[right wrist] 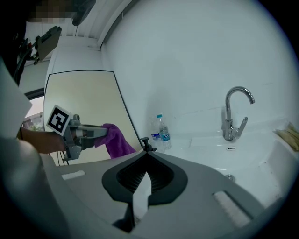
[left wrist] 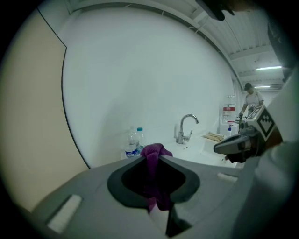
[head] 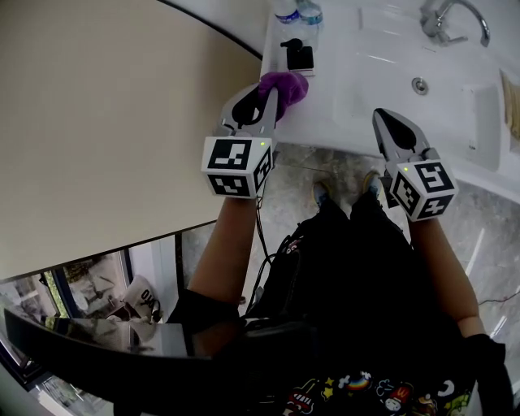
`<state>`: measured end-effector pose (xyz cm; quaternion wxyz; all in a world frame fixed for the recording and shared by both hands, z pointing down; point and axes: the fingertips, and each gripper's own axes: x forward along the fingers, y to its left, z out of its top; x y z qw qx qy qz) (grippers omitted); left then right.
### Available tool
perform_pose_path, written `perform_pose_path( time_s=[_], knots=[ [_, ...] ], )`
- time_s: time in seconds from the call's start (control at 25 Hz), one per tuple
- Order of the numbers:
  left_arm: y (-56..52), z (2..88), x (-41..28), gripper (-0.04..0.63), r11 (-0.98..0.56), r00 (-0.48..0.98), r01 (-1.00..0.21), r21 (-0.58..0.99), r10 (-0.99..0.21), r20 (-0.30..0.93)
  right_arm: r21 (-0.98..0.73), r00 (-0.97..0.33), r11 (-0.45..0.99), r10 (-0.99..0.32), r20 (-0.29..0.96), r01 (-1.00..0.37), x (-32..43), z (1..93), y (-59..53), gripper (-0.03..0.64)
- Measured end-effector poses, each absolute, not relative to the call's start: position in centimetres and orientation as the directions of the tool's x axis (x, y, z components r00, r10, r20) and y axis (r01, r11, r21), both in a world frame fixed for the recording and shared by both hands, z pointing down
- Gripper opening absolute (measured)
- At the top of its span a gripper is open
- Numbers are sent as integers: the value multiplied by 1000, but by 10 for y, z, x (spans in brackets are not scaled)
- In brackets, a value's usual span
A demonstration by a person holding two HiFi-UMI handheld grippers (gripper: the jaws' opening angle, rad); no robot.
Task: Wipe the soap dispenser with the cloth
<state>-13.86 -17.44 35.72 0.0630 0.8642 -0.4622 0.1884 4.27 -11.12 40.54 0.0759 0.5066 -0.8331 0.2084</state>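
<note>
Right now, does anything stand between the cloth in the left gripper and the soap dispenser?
Nothing visible does. The left gripper holds the purple cloth right beside the soap dispenser on the sink counter; the two water bottles stand beyond it.

grippers: 2 were in view, left gripper (head: 266, 91) and right gripper (head: 383, 115)
cloth (head: 286, 84): 1 was seen, purple
soap dispenser (head: 297, 54): 1 was seen, black
bottles (head: 286, 10): 2 stood side by side
faucet (head: 445, 19): 1 was there
sink (head: 382, 65): 1 was there
drain (head: 419, 84): 1 showed
</note>
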Motion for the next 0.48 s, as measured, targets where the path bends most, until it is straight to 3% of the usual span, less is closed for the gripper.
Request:
perform_pose_path(
  time_s=[0.2, 0.48],
  knots=[
    [-162, 350, -145, 52, -608, 527, -790, -84, -742, 414, -281, -460, 378, -822, 337, -882, 43, 407, -111, 24],
    [-177, 463, -132, 52, -682, 495, -726, -91, -610, 619, -270, -445, 366, -825, 349, -891, 39, 409, -107, 23]
  ],
)
